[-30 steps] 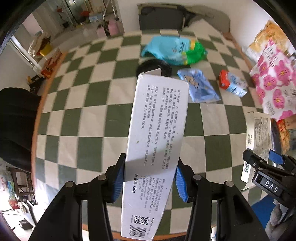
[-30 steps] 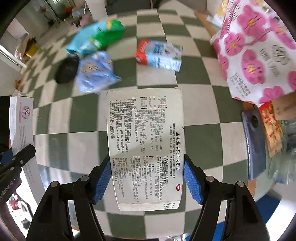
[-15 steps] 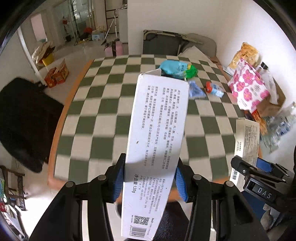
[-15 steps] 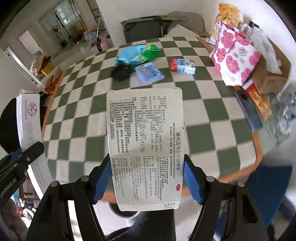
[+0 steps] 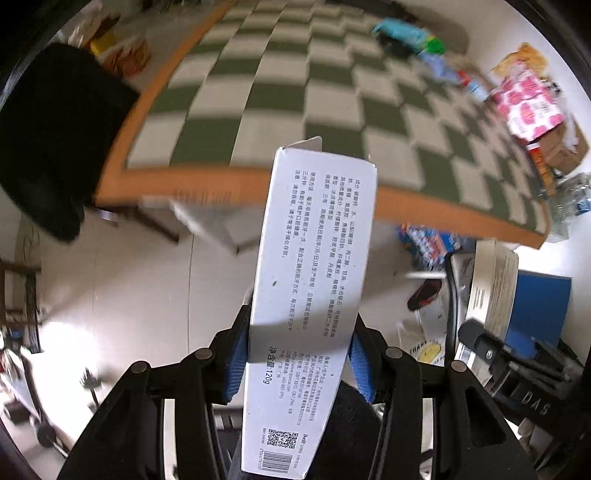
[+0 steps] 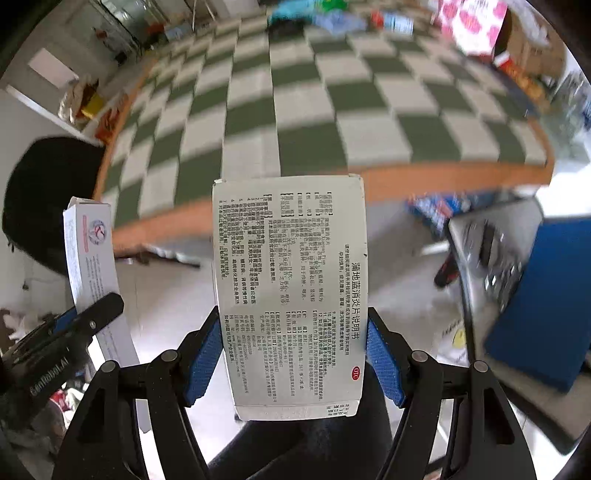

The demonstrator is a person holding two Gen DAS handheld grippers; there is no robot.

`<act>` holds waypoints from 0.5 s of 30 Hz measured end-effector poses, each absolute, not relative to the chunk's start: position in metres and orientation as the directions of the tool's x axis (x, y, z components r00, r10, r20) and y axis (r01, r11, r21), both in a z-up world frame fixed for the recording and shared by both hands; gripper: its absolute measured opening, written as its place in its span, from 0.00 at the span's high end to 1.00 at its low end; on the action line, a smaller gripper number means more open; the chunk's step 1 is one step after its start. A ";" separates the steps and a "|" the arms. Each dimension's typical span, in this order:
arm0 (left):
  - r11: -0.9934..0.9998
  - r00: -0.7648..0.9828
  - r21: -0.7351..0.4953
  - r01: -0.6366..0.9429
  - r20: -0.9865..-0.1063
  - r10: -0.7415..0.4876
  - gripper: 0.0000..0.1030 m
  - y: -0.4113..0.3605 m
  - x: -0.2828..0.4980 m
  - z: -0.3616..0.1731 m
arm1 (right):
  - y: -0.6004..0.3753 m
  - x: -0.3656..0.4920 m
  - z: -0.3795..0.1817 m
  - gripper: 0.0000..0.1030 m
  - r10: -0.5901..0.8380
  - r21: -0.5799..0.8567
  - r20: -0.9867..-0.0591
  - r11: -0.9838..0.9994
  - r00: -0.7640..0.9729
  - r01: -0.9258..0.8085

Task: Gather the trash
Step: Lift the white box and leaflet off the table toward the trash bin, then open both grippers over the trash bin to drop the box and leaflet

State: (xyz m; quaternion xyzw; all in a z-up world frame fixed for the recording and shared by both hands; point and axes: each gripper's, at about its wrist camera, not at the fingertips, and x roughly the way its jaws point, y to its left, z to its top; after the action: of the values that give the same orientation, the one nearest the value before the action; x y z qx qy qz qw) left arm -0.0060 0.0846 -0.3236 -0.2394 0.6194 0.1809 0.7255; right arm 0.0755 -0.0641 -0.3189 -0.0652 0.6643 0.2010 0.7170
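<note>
My left gripper [image 5: 297, 363] is shut on a long white toothpaste box [image 5: 314, 280] that stands up between its blue pads. My right gripper [image 6: 293, 356] is shut on a flat grey medicine box [image 6: 291, 291] covered in black print. Both grippers hang off the near edge of the table, over the pale floor. In the right wrist view the toothpaste box [image 6: 94, 266] shows at the left with the left gripper's finger across it. The medicine box [image 5: 493, 284] shows at the right of the left wrist view. More trash, a teal bag [image 5: 402, 31] and wrappers, lies at the table's far end.
The checkered green and white table [image 5: 295, 88] with an orange rim lies ahead. A black chair back [image 5: 48, 133] stands at its left. A pink flowered bag [image 5: 528, 107] and cardboard sit on the right side. A blue bin [image 6: 543, 299] and a grey appliance [image 6: 487, 258] stand on the floor at right.
Both grippers have drawn back from over the table top to beyond its near edge, each keeping its box. The table has receded and the floor has come into view below.
</note>
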 end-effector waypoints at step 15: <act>0.614 -0.022 -0.229 -0.755 -0.927 -0.373 0.55 0.112 -0.029 -0.634 | -0.071 0.018 -0.607 0.28 0.184 0.265 -0.945 0.916 -0.272 -0.300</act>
State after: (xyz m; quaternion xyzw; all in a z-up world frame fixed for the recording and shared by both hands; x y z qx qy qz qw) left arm -0.0287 0.1116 -0.6340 -0.4060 0.6949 0.1678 0.5693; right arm 0.0180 -0.0711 -0.6071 -0.0377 0.7716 0.2011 0.6023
